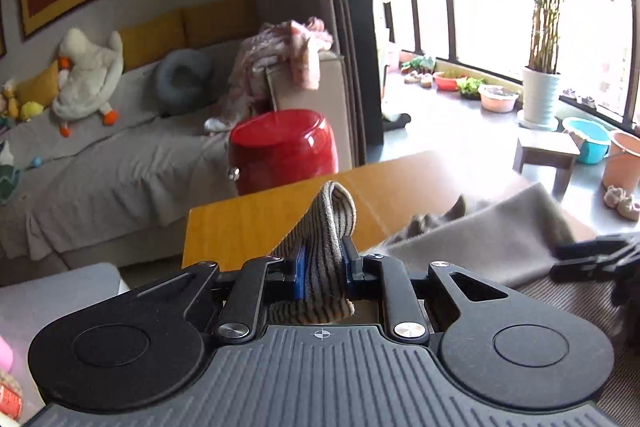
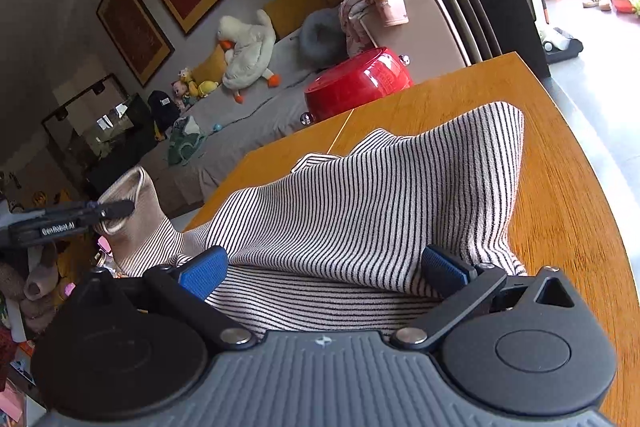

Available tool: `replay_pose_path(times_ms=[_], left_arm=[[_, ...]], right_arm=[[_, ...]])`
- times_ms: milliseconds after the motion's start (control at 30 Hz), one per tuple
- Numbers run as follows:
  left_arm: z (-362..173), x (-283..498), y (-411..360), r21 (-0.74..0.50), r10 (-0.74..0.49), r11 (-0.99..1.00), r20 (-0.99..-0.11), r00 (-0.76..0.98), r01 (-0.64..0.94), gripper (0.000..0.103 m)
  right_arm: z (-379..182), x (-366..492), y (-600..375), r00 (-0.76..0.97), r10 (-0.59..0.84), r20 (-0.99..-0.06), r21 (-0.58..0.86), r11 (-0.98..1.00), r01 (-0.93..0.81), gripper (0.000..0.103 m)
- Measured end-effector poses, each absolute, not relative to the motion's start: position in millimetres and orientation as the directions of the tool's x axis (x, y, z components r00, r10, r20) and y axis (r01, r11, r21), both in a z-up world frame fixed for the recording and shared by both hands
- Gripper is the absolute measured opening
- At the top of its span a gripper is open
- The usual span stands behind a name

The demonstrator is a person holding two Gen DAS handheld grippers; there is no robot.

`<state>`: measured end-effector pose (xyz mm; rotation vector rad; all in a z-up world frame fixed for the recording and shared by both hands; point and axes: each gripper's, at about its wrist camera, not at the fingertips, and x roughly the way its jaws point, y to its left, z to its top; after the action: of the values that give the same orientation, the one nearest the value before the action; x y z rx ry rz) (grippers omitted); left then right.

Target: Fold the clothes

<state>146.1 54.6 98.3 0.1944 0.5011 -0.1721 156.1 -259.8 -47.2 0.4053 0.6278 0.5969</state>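
A black-and-white striped garment (image 2: 380, 195) lies rumpled on the wooden table (image 2: 560, 187). My left gripper (image 1: 324, 267) is shut on a bunched end of the striped garment (image 1: 328, 227) and holds it raised above the table's left edge. That gripper also shows at the left of the right wrist view (image 2: 116, 209), clamping the cloth's cuff. My right gripper (image 2: 324, 267) is open, its blue pads (image 2: 204, 271) spread wide, with the garment's lower edge lying between them. The right gripper's body (image 1: 592, 259) shows dark at the right of the left wrist view.
A red round stool (image 1: 282, 151) stands beyond the table's far edge, by a grey sofa (image 1: 100, 163) with plush toys. Pink clothes (image 1: 288, 55) hang over the sofa arm. Plants, basins and a small wooden stool (image 1: 546, 157) stand by the window.
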Motion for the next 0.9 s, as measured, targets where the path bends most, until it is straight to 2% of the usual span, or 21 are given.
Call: replay_pose_path(times_ms=[167,300,367,500,700,900], left_arm=[[127,161,-4,0.152,-0.222,0.938,-0.426,0.877,0.312,0.019],[134,173,-51,0.145,-0.303,0.91,-0.408,0.861,0.389,0.018],[132,178,-72,0.126,-0.343,0.896,-0.415,0.843,0.426,0.007],[127,188,-100,0.081,-0.404,0.874,-0.424,0.81,0.479,0.007],[110,192,-92,0.071,-0.391,0.879,-0.457,0.799,0.472,0.012],[69,186,-51,0.008,-0.351,0.904,-0.554,0.755,0.427,0.014]], right_arm=[[-47,155,-258,0.66,0.623,-0.421,0.518,0.762,-0.389,0.103],[-48,155,-259,0.661,0.625,-0.415,0.525,0.758,-0.387,0.103],[-48,155,-259,0.662,0.626,-0.413,0.527,0.757,-0.387,0.103],[-48,155,-259,0.662,0.627,-0.411,0.529,0.755,-0.386,0.103],[-48,156,-257,0.662,0.62,-0.421,0.517,0.763,-0.387,0.103],[-47,157,-254,0.664,0.609,-0.433,0.498,0.776,-0.387,0.103]])
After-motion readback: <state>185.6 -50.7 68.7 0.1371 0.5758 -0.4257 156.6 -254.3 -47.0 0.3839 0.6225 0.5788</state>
